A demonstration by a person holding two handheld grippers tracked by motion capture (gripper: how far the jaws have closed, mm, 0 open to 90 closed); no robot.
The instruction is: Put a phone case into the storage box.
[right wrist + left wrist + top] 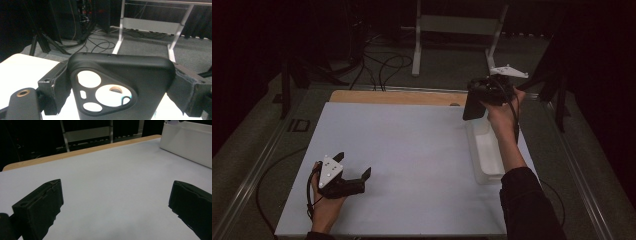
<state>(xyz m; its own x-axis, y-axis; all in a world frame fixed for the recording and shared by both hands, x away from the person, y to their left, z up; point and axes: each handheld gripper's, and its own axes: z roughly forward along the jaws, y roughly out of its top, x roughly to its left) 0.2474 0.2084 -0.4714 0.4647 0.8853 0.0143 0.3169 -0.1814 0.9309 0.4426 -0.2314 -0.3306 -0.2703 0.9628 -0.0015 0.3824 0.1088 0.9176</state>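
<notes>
In the upper right of the high view, the right gripper (476,102) is lifted above the far end of a white rectangular plastic tray (486,150). Its jaws are closed on a black plastic phone case (122,87) with round camera openings. At the lower left, the left gripper (353,169) rests on the white desk (412,150), its jaws wide apart and holding nothing.

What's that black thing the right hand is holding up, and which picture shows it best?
The right gripper view: the black phone case sits close up, its camera cutouts plain, clamped between the right gripper. The high view shows it small and dark, above the white bin.
</notes>
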